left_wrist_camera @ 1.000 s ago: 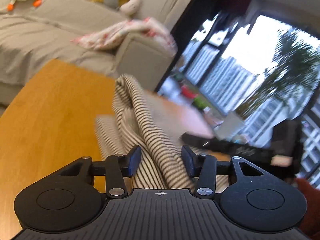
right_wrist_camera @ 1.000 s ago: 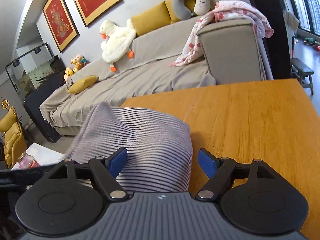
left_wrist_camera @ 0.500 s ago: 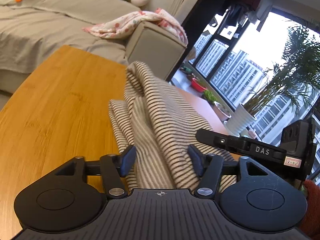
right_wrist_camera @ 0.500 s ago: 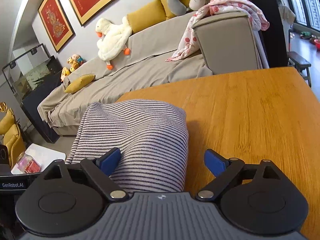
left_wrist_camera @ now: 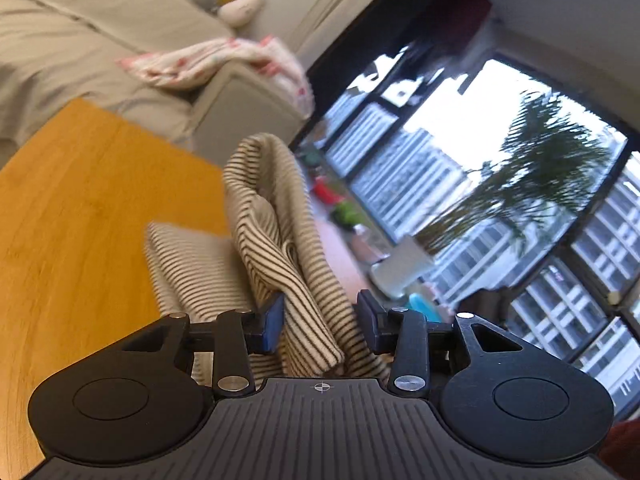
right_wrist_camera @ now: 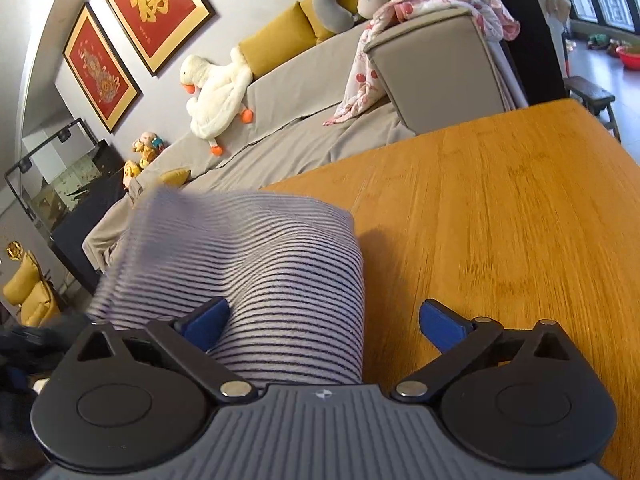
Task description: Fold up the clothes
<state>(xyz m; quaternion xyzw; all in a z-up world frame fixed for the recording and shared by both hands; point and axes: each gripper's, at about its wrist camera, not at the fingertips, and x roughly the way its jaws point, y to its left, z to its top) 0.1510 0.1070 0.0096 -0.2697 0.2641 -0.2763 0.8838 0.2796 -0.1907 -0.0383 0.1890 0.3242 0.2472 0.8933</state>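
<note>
Left wrist view: your left tool [left_wrist_camera: 320, 322] points across the wooden tabletop [left_wrist_camera: 80, 220] toward a blurred window. Its fingers stand partly apart, and a bunched ridge of the striped garment [left_wrist_camera: 280, 248] rises between them. The left pad touches the cloth; whether the right pad presses it is hard to tell, so a firm grip cannot be confirmed. More of the garment lies flat on the tabletop just ahead and to the left of the tool. The raised ridge suggests you are lifting an edge to carry it over as a fold.

Right wrist view: your right tool [right_wrist_camera: 324, 320] has its fingers spread wide. The garment [right_wrist_camera: 260, 264] lies humped over the tool's left finger and runs ahead of it, so it rests on the tool rather than being pinched. The right finger hangs over bare tabletop [right_wrist_camera: 500, 220] and touches nothing. Far ahead stands a grey sofa [right_wrist_camera: 304, 120] with a plush duck [right_wrist_camera: 216, 88]. The garment's far left edge is blurred, likely in motion. The wide opening fits either a release or a fresh reach; the pictures cannot settle which.
</note>
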